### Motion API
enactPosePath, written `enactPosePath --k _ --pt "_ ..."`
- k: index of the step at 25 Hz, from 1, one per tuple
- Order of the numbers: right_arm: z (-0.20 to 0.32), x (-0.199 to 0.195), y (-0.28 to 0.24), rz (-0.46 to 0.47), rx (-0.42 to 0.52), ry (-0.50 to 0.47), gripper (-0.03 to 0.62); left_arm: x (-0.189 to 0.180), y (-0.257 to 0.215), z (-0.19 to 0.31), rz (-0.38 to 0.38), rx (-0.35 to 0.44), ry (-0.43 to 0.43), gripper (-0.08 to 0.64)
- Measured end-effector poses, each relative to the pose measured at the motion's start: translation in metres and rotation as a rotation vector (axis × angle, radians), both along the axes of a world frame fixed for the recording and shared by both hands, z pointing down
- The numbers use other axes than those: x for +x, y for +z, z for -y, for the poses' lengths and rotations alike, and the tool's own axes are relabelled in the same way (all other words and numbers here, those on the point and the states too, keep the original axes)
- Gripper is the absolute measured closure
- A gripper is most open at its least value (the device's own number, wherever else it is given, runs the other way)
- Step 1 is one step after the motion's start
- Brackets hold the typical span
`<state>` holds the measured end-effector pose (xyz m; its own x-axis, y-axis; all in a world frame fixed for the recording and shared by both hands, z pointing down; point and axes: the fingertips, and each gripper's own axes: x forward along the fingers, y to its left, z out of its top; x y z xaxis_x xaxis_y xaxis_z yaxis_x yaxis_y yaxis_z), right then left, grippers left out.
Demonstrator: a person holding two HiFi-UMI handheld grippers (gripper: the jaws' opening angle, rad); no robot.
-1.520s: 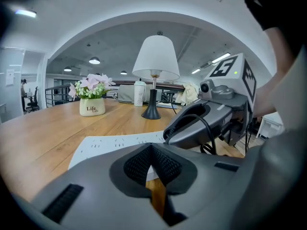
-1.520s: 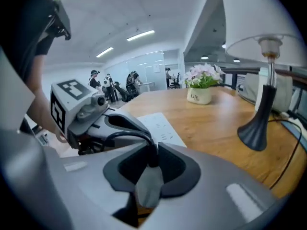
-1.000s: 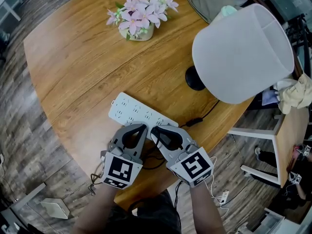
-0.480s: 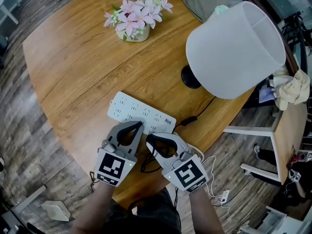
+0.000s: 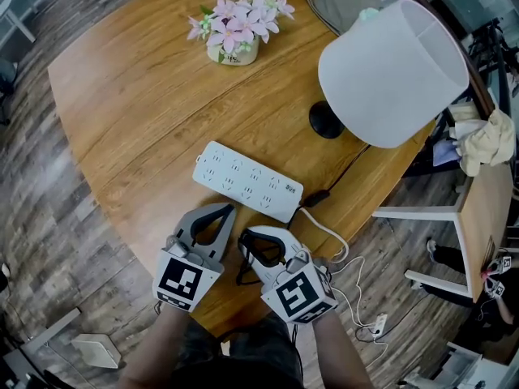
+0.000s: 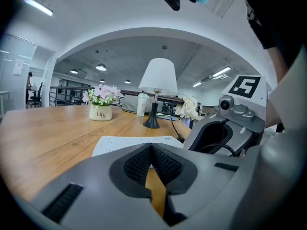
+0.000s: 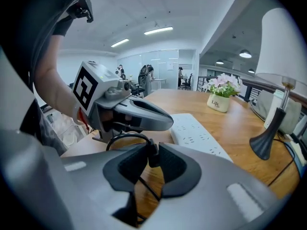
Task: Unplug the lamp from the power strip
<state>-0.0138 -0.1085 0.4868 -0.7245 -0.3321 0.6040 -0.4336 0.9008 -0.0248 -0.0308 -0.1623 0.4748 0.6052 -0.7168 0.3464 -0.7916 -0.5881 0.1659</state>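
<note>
The white power strip (image 5: 247,181) lies flat on the round wooden table (image 5: 138,96), with no plug showing in its sockets. The lamp, with its white shade (image 5: 395,71) and black base (image 5: 326,120), stands at the table's right side. Its black cord (image 5: 345,173) runs toward me. My right gripper (image 5: 242,242) is near the table's front edge, a little short of the strip. Its jaws are opening slightly, with the small black lamp plug (image 7: 152,153) still pinched between the pads. My left gripper (image 5: 229,210) sits beside it, shut and empty, and its tips point at the strip (image 6: 129,143).
A pot of pink flowers (image 5: 233,29) stands at the far side of the table. The strip's white cable (image 5: 328,233) trails off the front right edge. A side desk with crumpled cloth (image 5: 486,140) is to the right, and wooden floor surrounds the table.
Both grippers have drawn back toward me, away from the power strip. The right one has come away from the strip's near end with the black plug and cord in its jaws.
</note>
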Motion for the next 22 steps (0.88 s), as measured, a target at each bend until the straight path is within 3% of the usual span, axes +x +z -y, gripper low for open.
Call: enactPosePath --k 10,16,22 --pt "-0.023 -0.023 0.006 -0.078 0.042 -0.059 0.502 -0.032 -0.005 -0.02 -0.014 0.006 -0.059 0.565" --pt "-0.028 -0.021 0.009 -0.227 0.095 -0.119 0.442 -0.036 -0.008 -0.023 -0.019 0.022 -0.056 0.565" --pt "-0.022 -0.012 0.001 -0.22 0.104 -0.077 0.44 -0.033 -0.013 -0.024 -0.024 0.026 -0.044 0.565"
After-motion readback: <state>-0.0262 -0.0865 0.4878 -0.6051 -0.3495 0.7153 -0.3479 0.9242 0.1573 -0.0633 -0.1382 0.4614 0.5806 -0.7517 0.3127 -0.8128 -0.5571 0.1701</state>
